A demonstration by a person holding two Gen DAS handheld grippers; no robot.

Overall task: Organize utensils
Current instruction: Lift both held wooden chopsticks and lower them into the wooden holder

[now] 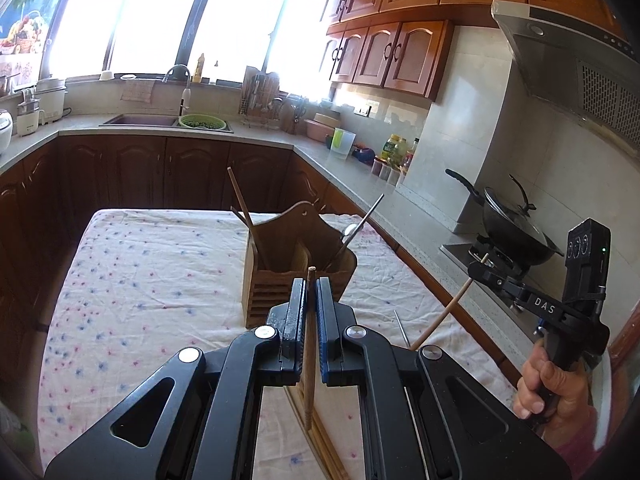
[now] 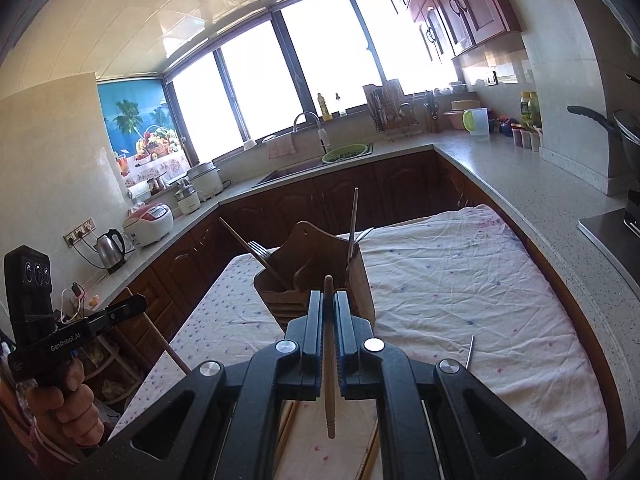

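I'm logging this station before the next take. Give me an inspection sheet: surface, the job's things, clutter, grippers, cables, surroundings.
Surface: table under a wrinkled floral cloth.
Job's things: wooden utensil holder upright, holding chopsticks, a fork and a spoon; a metal chopstick lies loose on the cloth.
Clutter: nothing seen on the cloth beyond the utensils.
Grippers: left hand-held gripper shut on a wooden chopstick; right hand-held gripper shut on another wooden chopstick.
Cables: kettle cord plugged in at the wall.
Surroundings: sink, green colander, wok on the stove.
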